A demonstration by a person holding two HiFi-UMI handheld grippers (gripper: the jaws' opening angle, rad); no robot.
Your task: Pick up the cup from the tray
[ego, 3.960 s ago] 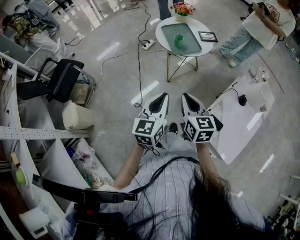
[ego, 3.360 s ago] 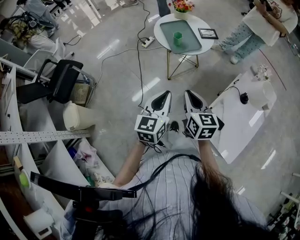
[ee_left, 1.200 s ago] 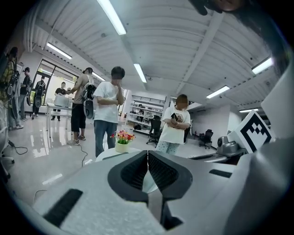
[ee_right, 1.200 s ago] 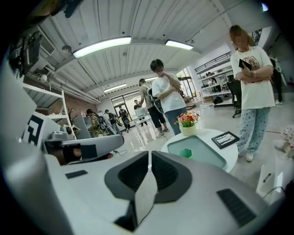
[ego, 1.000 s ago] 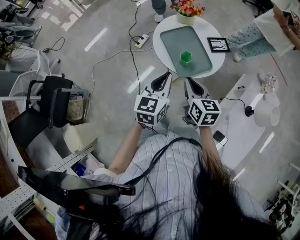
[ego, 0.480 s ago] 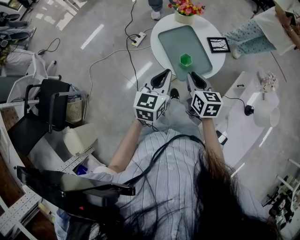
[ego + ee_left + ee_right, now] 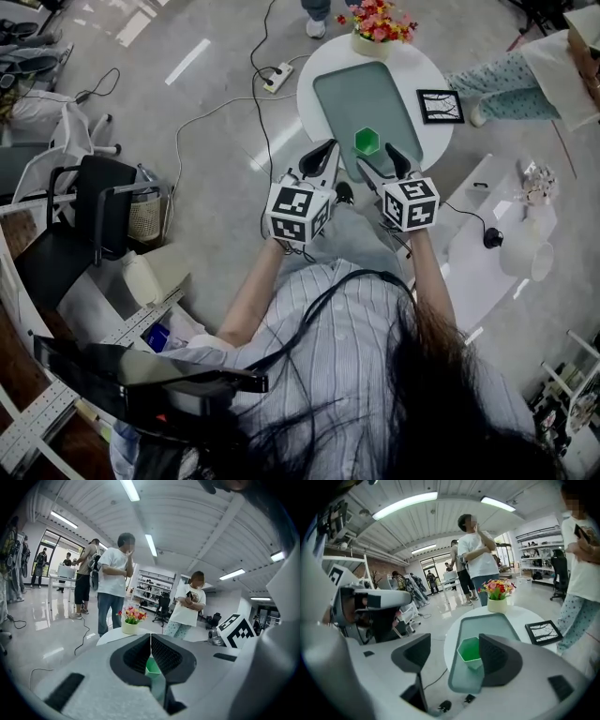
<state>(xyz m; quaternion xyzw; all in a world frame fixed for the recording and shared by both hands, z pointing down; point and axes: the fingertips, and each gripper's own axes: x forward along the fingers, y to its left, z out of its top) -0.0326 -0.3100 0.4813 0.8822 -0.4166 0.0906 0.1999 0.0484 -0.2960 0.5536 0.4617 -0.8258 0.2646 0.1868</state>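
A green hexagonal cup point(image 7: 367, 141) stands upright on a grey-green tray point(image 7: 349, 86) on a round white table point(image 7: 419, 67). My right gripper point(image 7: 380, 161) hovers at the tray's near end, just short of the cup. Its jaws are opening and nothing is between them. In the right gripper view the cup point(image 7: 469, 652) shows ahead in the gap of the right gripper point(image 7: 454, 656), on the tray point(image 7: 487, 623). My left gripper point(image 7: 326, 150) is shut and empty, left of the cup by the table's edge. In the left gripper view, the shut left gripper point(image 7: 150, 644) hides most of the cup point(image 7: 152, 667).
A flower pot point(image 7: 373, 28) stands at the tray's far end and a black picture frame point(image 7: 440, 105) lies to its right. A person point(image 7: 553, 66) stands right of the table. A power strip with cables point(image 7: 274, 77), a black chair point(image 7: 84, 206) and a white desk point(image 7: 487, 253) surround it.
The table and cup have come much closer as both grippers advanced to the tray's near end. The right gripper's jaws, shut before, now stand apart. The left stayed shut.
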